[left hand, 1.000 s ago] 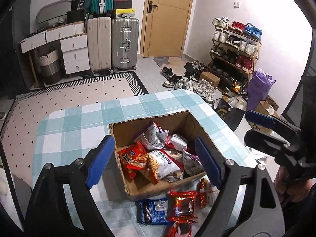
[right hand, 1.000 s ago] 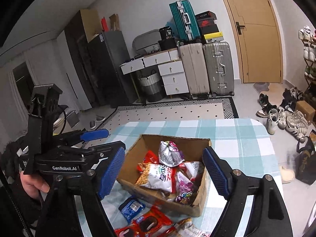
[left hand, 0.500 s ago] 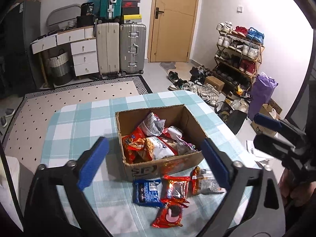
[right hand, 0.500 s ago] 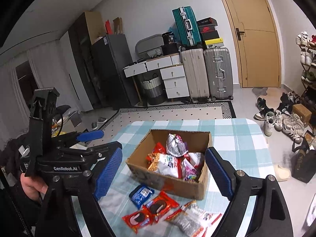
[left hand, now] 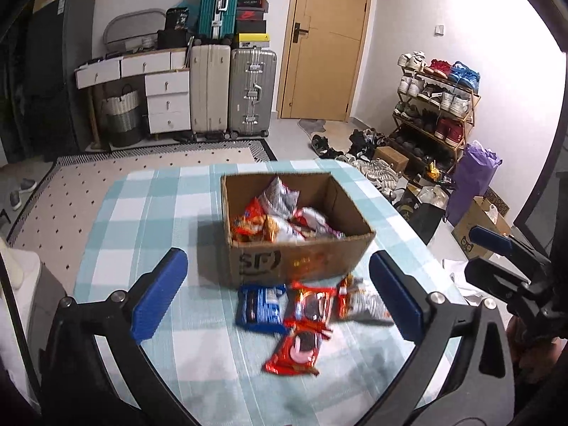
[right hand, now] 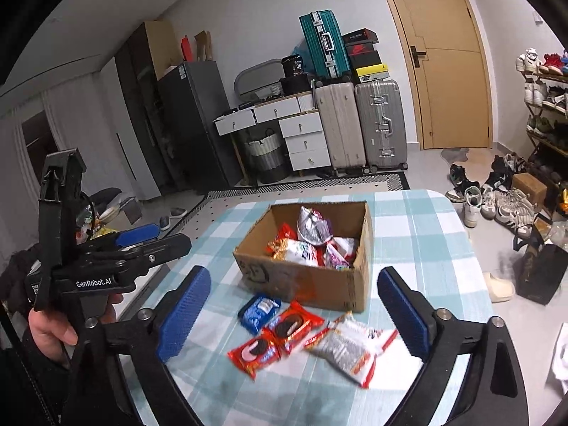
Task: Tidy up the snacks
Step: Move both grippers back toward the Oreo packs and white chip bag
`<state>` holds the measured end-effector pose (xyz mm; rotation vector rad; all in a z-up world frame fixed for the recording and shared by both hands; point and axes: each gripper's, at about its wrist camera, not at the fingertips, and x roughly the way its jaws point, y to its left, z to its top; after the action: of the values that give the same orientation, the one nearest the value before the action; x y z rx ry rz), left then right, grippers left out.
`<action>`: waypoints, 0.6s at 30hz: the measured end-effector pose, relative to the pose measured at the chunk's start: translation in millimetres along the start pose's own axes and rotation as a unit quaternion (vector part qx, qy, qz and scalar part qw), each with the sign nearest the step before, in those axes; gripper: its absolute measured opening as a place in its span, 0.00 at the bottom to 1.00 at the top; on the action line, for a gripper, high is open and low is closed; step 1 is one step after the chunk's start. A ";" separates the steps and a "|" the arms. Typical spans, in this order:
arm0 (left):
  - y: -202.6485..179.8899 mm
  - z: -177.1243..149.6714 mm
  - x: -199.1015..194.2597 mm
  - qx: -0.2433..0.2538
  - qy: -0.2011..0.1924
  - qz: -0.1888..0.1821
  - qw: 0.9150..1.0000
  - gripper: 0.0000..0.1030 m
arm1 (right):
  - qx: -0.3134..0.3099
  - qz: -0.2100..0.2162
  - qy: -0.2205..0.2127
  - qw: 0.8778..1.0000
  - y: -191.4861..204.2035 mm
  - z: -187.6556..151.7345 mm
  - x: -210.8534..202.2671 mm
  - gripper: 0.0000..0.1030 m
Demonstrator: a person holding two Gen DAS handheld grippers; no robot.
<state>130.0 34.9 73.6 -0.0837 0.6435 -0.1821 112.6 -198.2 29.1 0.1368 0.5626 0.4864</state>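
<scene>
both jaws wide and empty above the loose snacks

left gripper (left hand: 277,301) and right gripper (right hand: 294,314), jaws opening, framed four packets on the bench (right hand: 436,234) just before the cardboard box (right hand: 319,284); best to descend over one edge packet, the silver packet (right hand: 351,348), not the overlapping red packets (right hand: 277,337).

Door: wooden door (left hand: 325,41), shut, dark handle on its left edge.
Suitcases: beige suitcase (left hand: 209,87) and silver suitcase (left hand: 252,90) upright side by side; teal suitcase (left hand: 219,3) stands on top.
Drawers: white drawer unit (left hand: 167,101) left of the suitcases.
Basket: woven basket (left hand: 120,112) under the desk.
Shoes: shoe rack (left hand: 435,106) against the right wall, loose shoes on the floor beside it.
Bag: purple bag (left hand: 474,177) near the rack.
</scene>
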 end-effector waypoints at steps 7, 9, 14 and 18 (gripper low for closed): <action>2.9 -30.8 -4.6 0.010 -0.009 0.006 1.000 0.99 | 0.008 -0.014 0.023 1.000 -1.4 -31.5 0.3 0.96; 5.7 -39.2 -1.2 0.005 -0.003 0.004 1.000 0.99 | 0.010 -0.020 0.034 0.999 -3.2 -38.1 4.8 0.96; 10.0 -59.6 13.1 -0.016 0.015 -0.003 1.000 0.99 | 0.025 -0.026 0.060 0.998 -10.4 -58.4 24.0 0.96; 11.6 -77.1 32.4 -0.015 0.034 0.005 0.999 0.99 | 0.031 -0.031 0.083 0.996 -18.3 -72.2 44.1 0.96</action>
<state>110.6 38.3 -8.4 -0.1043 0.7135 -0.1659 113.3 -193.6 -57.4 0.1382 0.7424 0.4216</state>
